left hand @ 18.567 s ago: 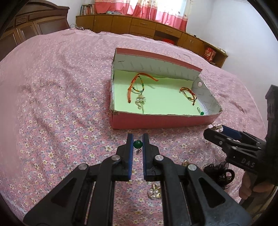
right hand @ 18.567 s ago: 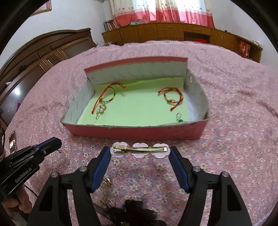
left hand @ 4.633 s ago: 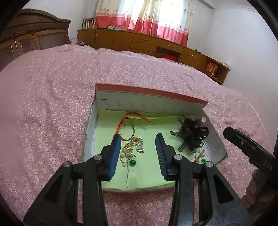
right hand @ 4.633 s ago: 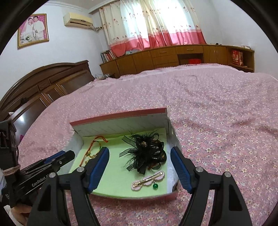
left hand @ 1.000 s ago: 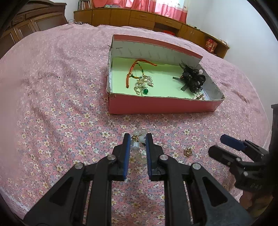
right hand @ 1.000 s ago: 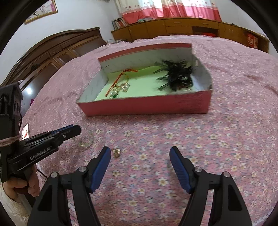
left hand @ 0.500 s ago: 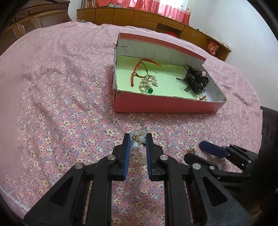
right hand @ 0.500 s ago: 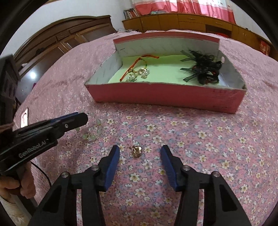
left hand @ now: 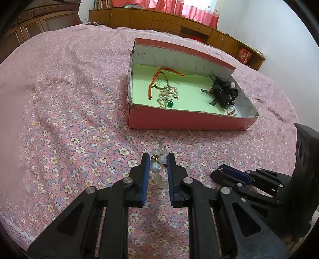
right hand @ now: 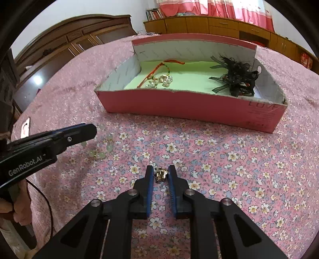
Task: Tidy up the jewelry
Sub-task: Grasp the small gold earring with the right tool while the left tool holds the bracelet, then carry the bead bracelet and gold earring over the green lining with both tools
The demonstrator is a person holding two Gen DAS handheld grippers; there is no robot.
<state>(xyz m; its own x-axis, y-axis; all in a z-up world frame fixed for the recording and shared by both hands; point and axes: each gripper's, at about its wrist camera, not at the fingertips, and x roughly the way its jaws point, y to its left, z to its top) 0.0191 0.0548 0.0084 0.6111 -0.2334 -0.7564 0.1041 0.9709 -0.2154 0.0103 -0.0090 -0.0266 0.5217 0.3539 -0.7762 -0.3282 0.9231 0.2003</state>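
Box (left hand: 179, 121) at 12 o'clock already held cord bracelet (left hand: 159, 79), black bow (left hand: 223, 93). Left claw (left hand: 158, 159) pinched pale beads (left hand: 157, 165); right claw (right hand: 161, 174) just closed on gold charm (right hand: 161, 175). Both left to box.

Daylight through the pink curtains (left hand: 163, 8) far beyond the left hand-held gripper (left hand: 158, 159), scene bright and even. Shadows soft. Glare spot on the dark wardrobe (right hand: 37, 79) left of the right hand-held gripper (right hand: 160, 175). Heavy fisheye bending, black vignette in corners. Centre sharp, edges slightly soft.
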